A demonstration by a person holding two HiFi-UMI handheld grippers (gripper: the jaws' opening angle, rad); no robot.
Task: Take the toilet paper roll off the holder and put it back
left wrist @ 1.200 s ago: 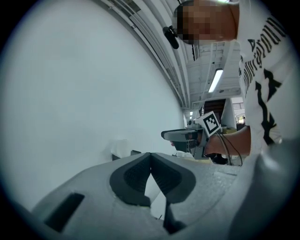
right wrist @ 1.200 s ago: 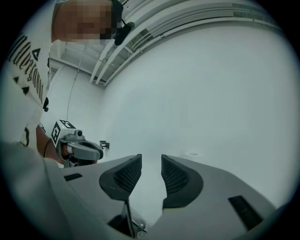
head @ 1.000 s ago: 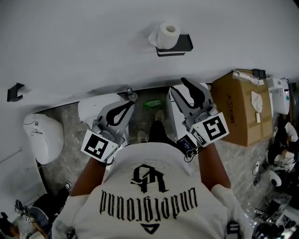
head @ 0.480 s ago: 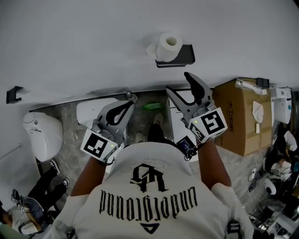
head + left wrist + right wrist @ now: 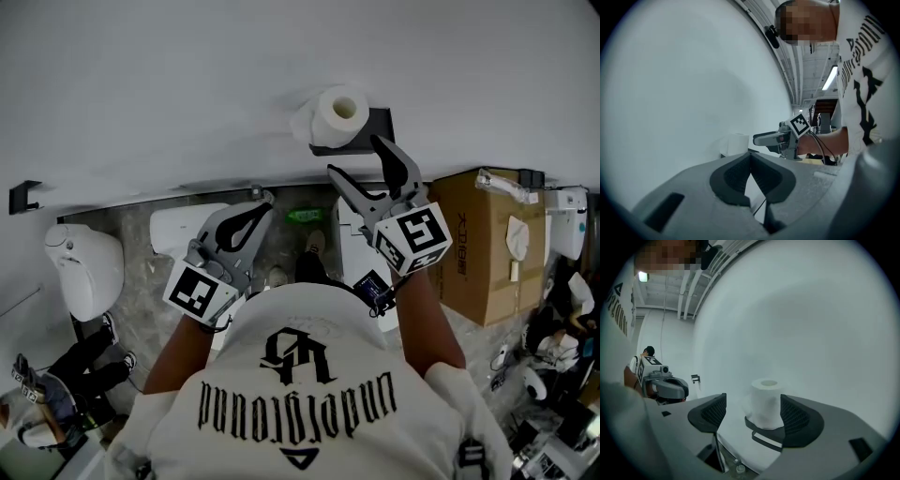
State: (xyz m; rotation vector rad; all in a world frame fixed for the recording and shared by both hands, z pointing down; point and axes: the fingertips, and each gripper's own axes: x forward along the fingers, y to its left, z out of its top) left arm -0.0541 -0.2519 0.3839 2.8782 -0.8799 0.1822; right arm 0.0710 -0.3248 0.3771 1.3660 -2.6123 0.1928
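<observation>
The toilet paper roll (image 5: 339, 112) stands upright, its core hole facing up, on a small dark holder (image 5: 378, 125) fixed to the white wall (image 5: 141, 84). A loose end of paper hangs off its left side in the head view. The roll is in front of the right gripper (image 5: 354, 157), whose jaws have just been opening and now stand wide apart. In the right gripper view the roll shows in the gap between the two dark ribbed pads, nearer the right pad than the left. It is not pressed by either pad and appears to sit just beyond the tips. In the head view the right jaw tip overlaps the holder's front edge just below the roll, so the gripper is near the roll but not gripping it.

The left gripper (image 5: 260, 197) is held lower and further left, well apart from the roll. Its own view shows its jaws closed tip to tip with nothing between them. That view also shows the roll farther off against the wall, with the right gripper reaching towards it from the right.

A cardboard box (image 5: 478, 234) stands on the floor to the right, and a white toilet (image 5: 84, 272) is at the left.
</observation>
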